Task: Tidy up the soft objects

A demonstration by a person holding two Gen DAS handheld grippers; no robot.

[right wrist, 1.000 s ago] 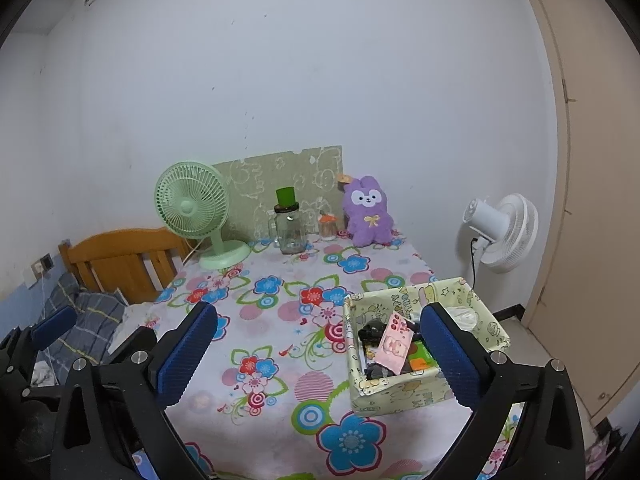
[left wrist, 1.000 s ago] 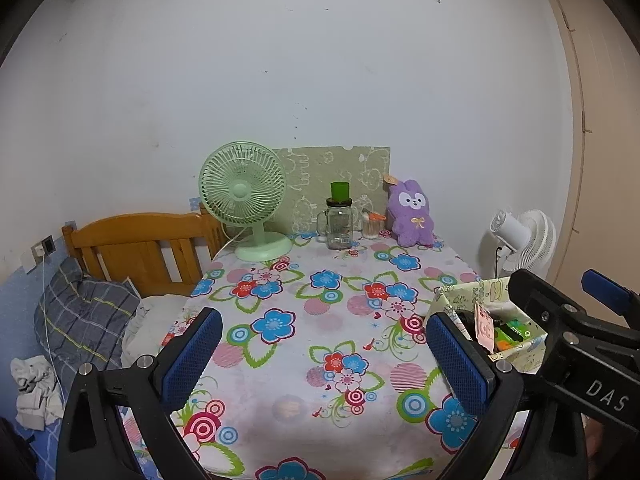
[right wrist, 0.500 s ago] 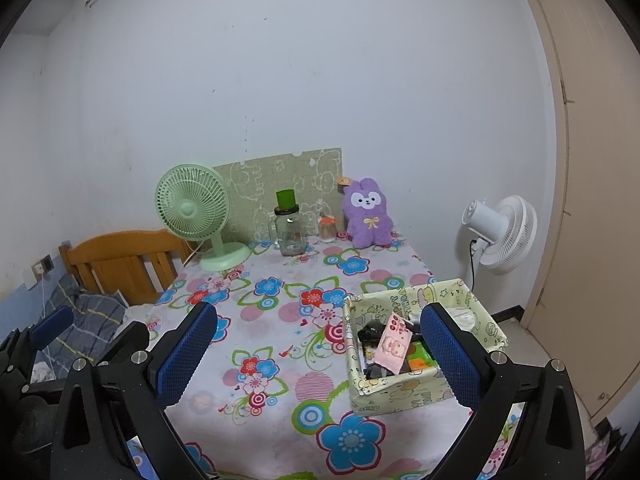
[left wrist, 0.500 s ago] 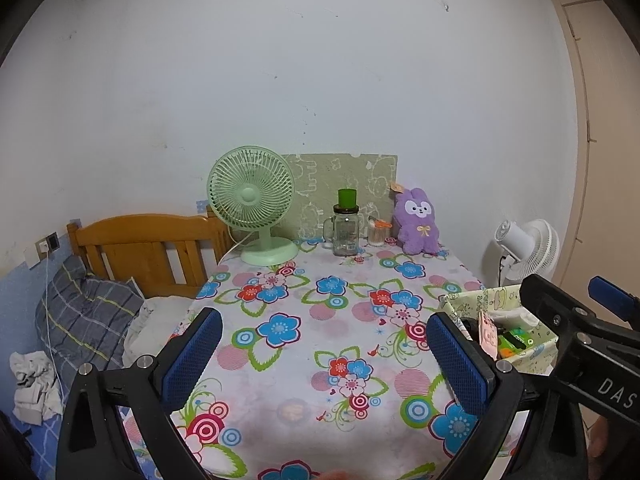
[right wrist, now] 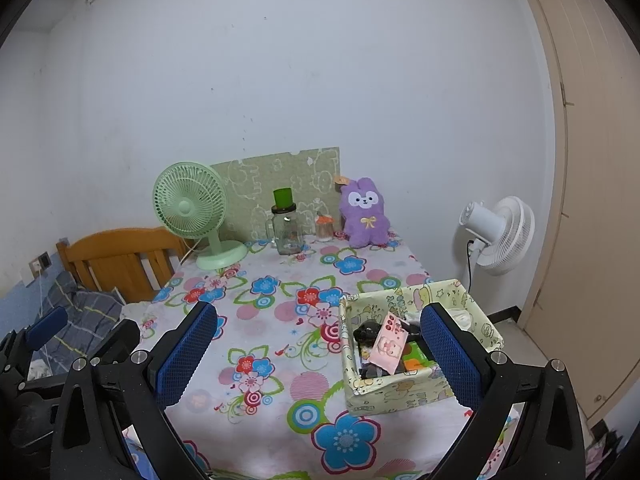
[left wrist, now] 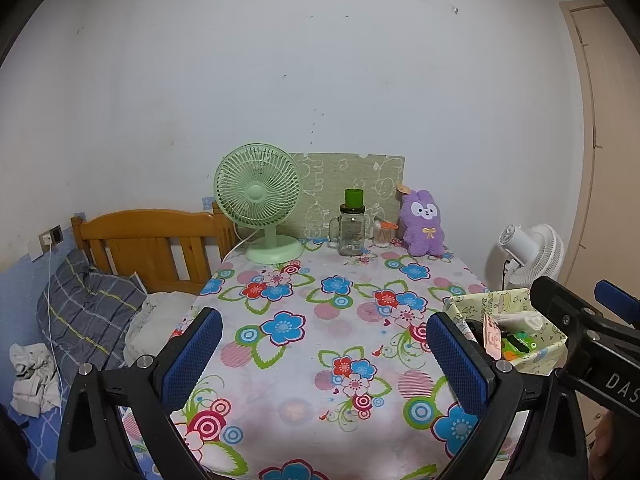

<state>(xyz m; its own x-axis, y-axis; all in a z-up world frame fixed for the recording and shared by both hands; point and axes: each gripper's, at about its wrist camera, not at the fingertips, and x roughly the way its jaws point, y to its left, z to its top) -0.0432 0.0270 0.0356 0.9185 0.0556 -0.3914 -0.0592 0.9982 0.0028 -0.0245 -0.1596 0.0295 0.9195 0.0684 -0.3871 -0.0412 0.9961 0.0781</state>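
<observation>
Both tongs, left tongs (left wrist: 320,356) and right tongs (right wrist: 320,352), gape wide, empty. Fluffy purple plush rabbit (right wrist: 365,216) sits upright at the floral-clothed desk's (right wrist: 280,320) far edge: light, squashy, so pinch its plump belly.

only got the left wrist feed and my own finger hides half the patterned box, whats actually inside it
Observer: From the right wrist view, the patterned box is open-topped. Inside, a pink card leans against a dark item, with something green and orange beside them.
Operator: ok and is the right gripper carrying anything, i only see its side
Observer: No. The right gripper is open, with nothing between its fingers.
</observation>
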